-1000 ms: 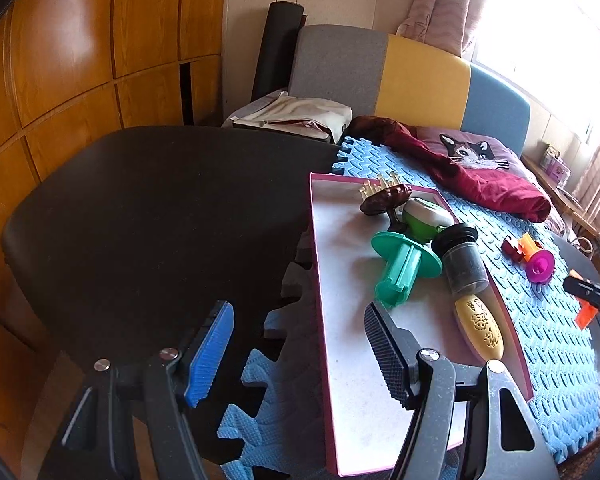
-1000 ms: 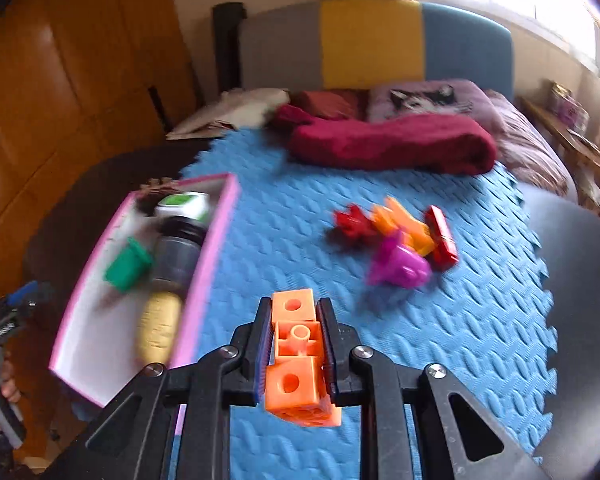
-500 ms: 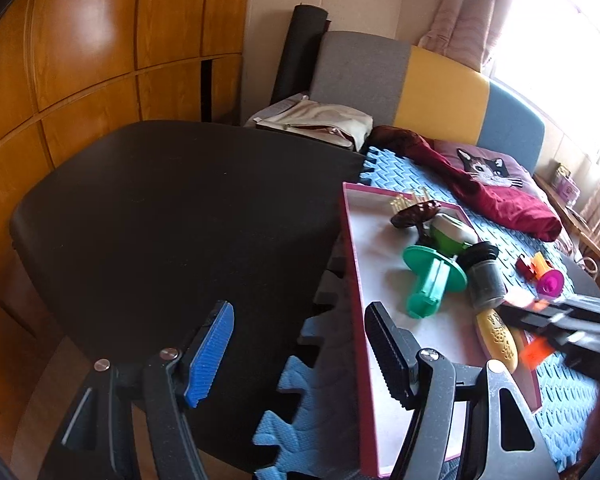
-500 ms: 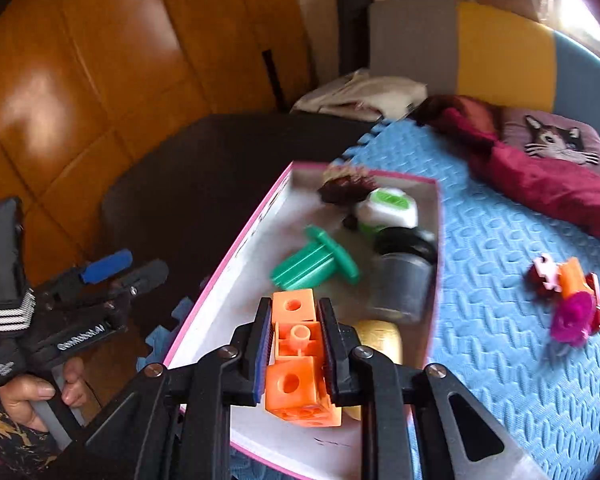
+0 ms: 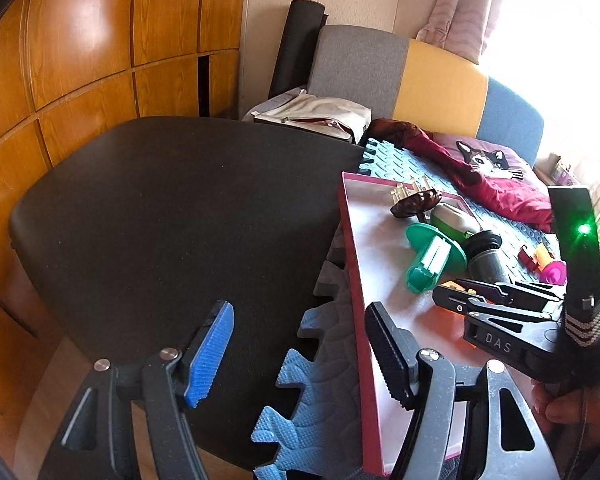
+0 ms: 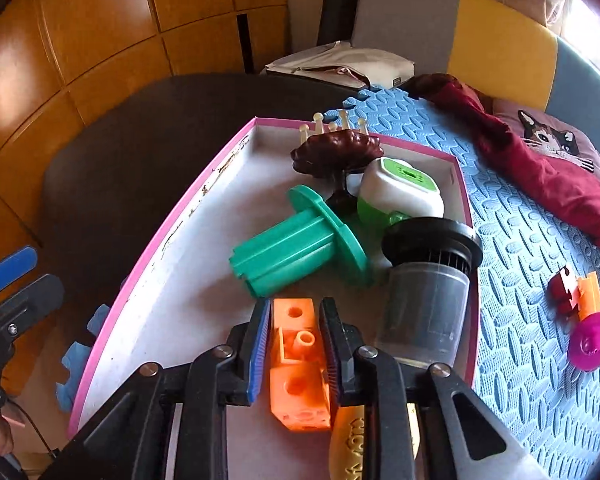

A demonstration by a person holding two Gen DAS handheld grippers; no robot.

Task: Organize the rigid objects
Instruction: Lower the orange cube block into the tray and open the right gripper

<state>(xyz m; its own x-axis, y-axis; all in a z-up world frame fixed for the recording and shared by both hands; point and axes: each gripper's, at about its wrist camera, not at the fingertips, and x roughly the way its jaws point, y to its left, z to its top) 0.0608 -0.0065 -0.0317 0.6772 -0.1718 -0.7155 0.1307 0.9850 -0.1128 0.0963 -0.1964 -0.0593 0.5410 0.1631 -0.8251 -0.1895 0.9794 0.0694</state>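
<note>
The right gripper (image 6: 296,344) pinches the orange block (image 6: 298,364), its jaws just starting to part, low over the pink-rimmed tray (image 6: 172,236); the block's long axis runs along the fingers, just beside the green spool (image 6: 296,248). The left gripper (image 5: 296,356) hangs spread, empty, beside the tray's near edge

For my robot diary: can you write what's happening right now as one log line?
right gripper: jaws opening, orange block between them, over pink-rimmed tray | left gripper: open, empty | stage: placing
</note>
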